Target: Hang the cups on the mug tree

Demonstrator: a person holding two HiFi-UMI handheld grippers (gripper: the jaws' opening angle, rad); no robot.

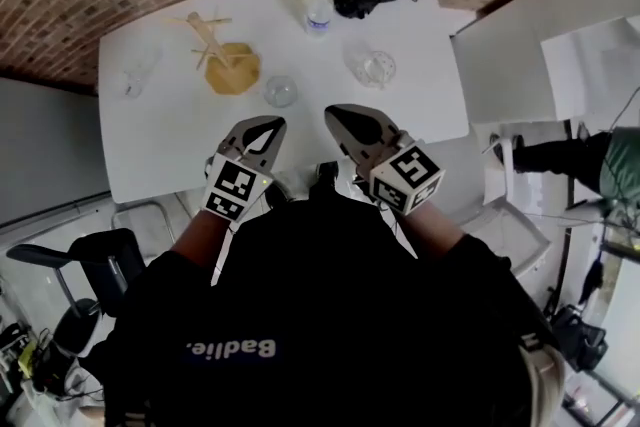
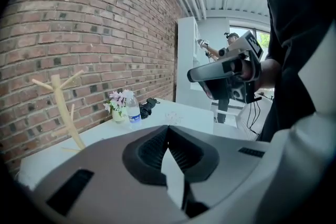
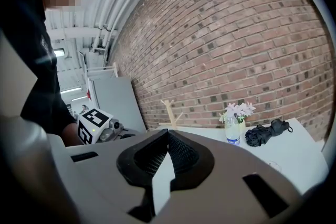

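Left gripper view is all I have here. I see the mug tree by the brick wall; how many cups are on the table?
Observer: Three clear ones: the left cup left of the mug tree, the middle cup in front of its base, the right cup further right.
Operator: Is the other claw holding anything?
Observer: No; the right gripper view shows the right claw with jaws together, nothing between.
Operator: Are the claws near the cups?
Observer: No; the head view shows the left claw and the right over the table's near part, short of every cup.
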